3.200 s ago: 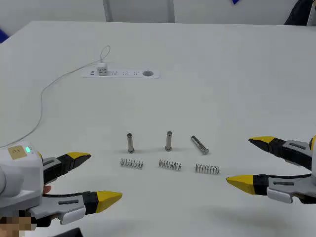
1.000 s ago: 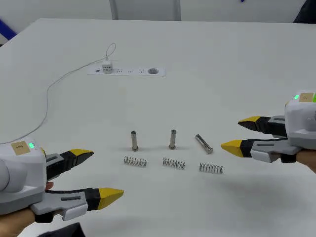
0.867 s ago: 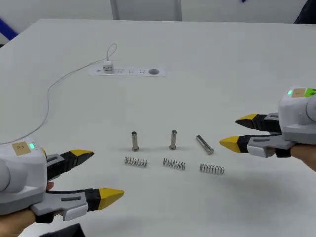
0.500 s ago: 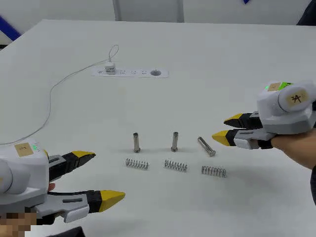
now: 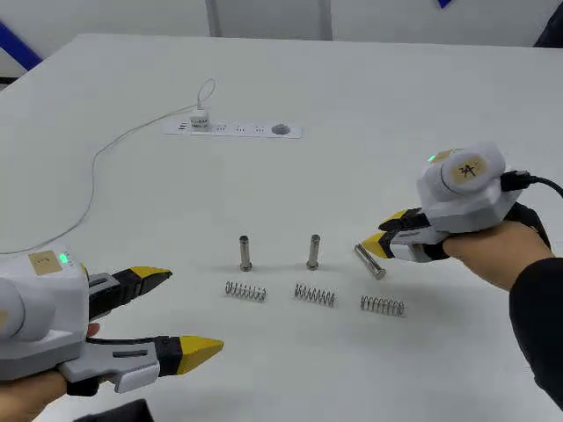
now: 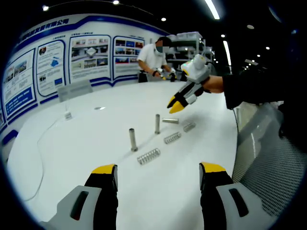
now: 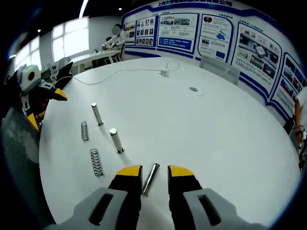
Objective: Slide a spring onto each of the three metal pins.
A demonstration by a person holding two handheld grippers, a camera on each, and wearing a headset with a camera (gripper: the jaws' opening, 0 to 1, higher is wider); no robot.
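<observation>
The right gripper [image 7: 154, 171], its jaws a little apart with the lying pin [image 7: 148, 181] between its tips, should be shut gently on the pin's middle so it is not rolled away.

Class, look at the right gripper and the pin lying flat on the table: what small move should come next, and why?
Probably close the right gripper on the lying pin. Its jaws stand open on either side of that pin, which lies flat while the left pin and middle pin stand upright; gripping it would let it be raised too.
</observation>
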